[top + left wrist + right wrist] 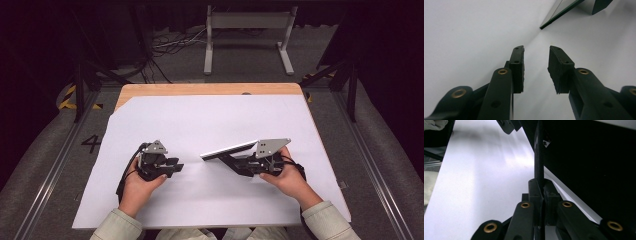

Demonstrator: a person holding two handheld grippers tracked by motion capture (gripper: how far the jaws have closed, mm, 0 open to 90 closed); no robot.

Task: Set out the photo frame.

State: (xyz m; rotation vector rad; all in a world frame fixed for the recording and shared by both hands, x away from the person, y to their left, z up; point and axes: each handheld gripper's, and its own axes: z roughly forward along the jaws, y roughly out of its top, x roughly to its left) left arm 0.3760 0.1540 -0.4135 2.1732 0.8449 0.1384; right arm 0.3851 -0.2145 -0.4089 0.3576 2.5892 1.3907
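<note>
A thin flat panel (227, 150) with a pale face and a dark edge hangs tilted just above the white sheet (210, 117). My right gripper (229, 160) is shut on its near end; in the right gripper view the panel (539, 157) runs edge-on out of the pinched jaws (542, 183). My left gripper (176, 166) rests on the sheet to the left, jaws pointing at the panel's free end. It is open (536, 50) with nothing between its fingers, and the panel's corner (559, 12) shows ahead of it.
The sheet covers most of a wooden table (200, 89), whose bare far edge shows. Beyond it stand a grey metal frame (247, 22) and loose cables (170, 42) on the floor. Dark stands flank both sides.
</note>
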